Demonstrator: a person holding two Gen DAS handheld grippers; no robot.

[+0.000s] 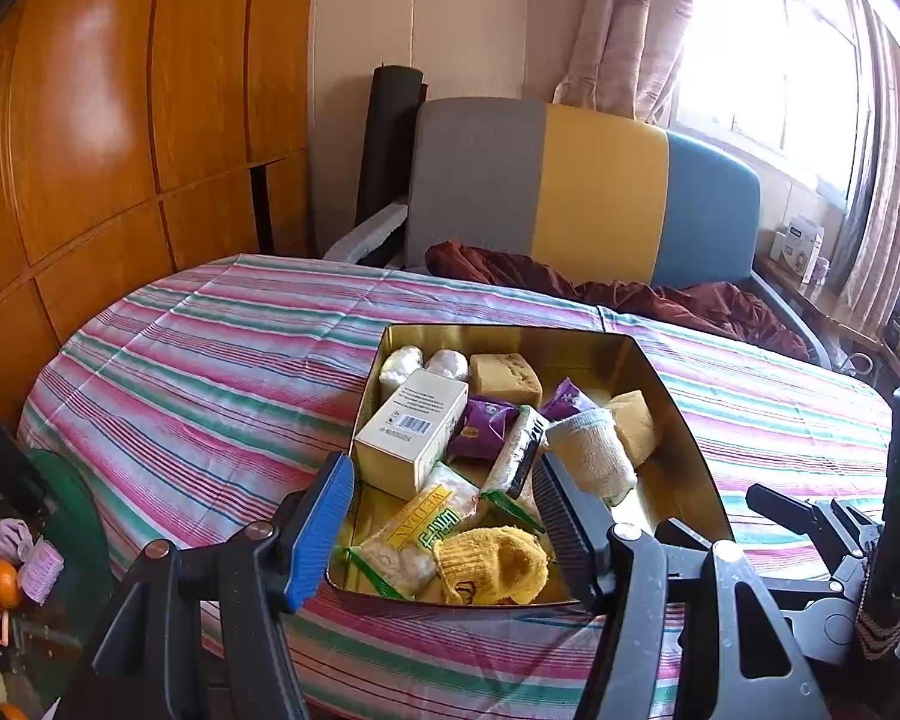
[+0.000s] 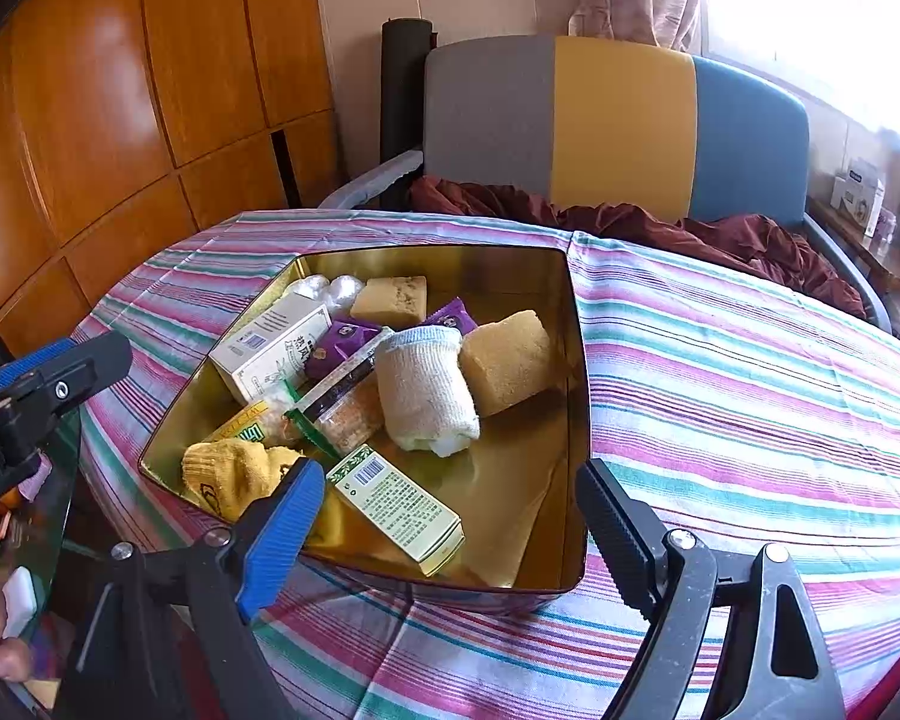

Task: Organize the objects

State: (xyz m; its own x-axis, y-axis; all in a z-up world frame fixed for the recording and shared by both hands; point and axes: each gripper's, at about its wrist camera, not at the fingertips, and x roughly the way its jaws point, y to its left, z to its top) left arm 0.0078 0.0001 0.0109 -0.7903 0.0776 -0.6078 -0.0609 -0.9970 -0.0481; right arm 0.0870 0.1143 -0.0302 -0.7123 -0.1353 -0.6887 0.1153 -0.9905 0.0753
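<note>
A gold tin (image 1: 684,420) (image 2: 577,360) sits on the striped tablecloth and holds several things. Among them are a white carton (image 1: 411,432) (image 2: 276,345), a yellow sock (image 1: 492,561) (image 2: 234,474), a rolled white sock (image 1: 591,447) (image 2: 426,390), yellow sponge blocks (image 2: 507,360), purple packets (image 1: 486,426) and a snack bag (image 1: 414,534). My left gripper (image 1: 444,516) hovers open over the tin's near end, empty. My right gripper (image 2: 450,516) also stands open above the near rim. A green-and-white box (image 2: 396,507) lies loose in the tin below its jaws.
A grey, yellow and blue chair (image 1: 582,186) with a maroon cloth (image 1: 630,294) stands behind the table. Wooden wardrobe doors (image 1: 120,120) fill the left. A glass side table (image 1: 60,504) at lower left carries an orange and purple items.
</note>
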